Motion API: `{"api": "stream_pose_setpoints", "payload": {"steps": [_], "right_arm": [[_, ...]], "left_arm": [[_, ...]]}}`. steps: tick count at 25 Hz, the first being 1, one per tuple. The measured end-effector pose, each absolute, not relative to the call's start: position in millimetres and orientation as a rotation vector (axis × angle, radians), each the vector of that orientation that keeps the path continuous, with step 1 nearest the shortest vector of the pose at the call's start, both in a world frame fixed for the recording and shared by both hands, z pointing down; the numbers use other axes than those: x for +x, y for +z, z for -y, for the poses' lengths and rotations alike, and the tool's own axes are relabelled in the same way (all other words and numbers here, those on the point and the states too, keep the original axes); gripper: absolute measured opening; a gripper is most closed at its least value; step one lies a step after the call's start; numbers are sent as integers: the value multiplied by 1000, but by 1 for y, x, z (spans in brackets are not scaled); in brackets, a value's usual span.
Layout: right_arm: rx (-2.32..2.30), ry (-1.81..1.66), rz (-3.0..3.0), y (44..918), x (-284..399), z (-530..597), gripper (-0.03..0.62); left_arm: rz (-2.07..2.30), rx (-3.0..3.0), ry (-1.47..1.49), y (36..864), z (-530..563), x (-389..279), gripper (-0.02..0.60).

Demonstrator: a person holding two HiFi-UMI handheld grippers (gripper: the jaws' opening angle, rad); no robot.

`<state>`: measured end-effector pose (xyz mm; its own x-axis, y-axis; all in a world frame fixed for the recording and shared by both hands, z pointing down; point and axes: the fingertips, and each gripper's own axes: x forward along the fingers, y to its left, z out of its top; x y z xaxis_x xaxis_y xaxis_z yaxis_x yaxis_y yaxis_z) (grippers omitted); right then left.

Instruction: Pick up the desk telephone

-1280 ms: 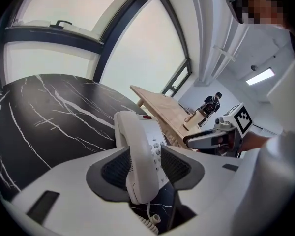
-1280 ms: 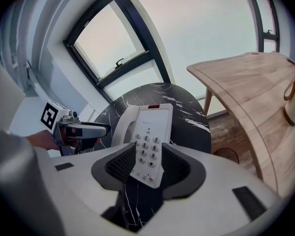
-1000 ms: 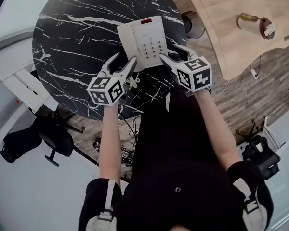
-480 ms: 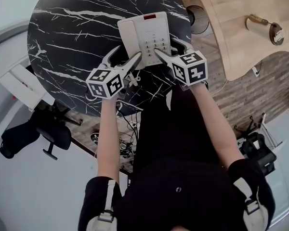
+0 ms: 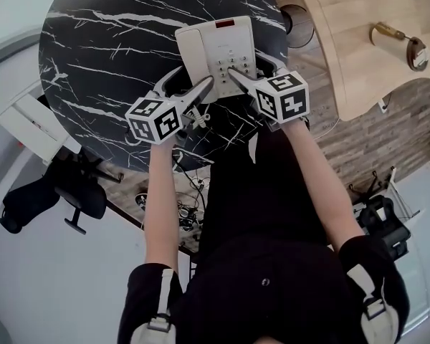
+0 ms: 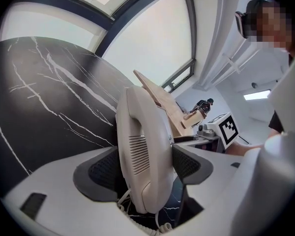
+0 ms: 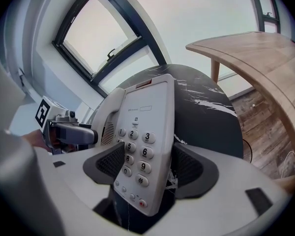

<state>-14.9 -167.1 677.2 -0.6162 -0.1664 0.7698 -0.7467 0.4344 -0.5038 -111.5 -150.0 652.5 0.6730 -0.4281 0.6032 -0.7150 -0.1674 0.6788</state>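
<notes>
Nearest the head camera, the person's two bare forearms reached forward, each hand carrying a gripper topped by its marker cube (image 5: 154,119). The left gripper (image 5: 193,76) had its jaws spread wide, having just been opening, and they straddled the near end of the handset (image 6: 143,151), which stood between the two dark pads (image 6: 104,173) without being visibly squeezed. A coiled cord (image 6: 140,223) trailed out just below that end. The right gripper (image 5: 249,64) was likewise wide, its jaws also fresh from opening, and they sat on either side of the near edge of the keypad (image 7: 136,154), pads close beside it but not clamped. The desk telephone (image 5: 226,45), off-white with a red strip at its far edge, lay flat on the near side of the round black marble table (image 5: 107,41), handset in its cradle on the person's left. Beyond the table's right rim stood a curved wooden desk (image 5: 358,34), and to the left, on the pale floor, a black office chair (image 5: 61,201).
</notes>
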Motion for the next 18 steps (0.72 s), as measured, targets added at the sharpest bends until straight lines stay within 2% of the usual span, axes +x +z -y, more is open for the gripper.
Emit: {"api": "stream_pose_setpoints", "payload": {"steps": [18], "right_arm": [[689,1264,2077,681,-17,168,308]], "left_arm": [[830,1771,232,657,149,-107,357]]}}
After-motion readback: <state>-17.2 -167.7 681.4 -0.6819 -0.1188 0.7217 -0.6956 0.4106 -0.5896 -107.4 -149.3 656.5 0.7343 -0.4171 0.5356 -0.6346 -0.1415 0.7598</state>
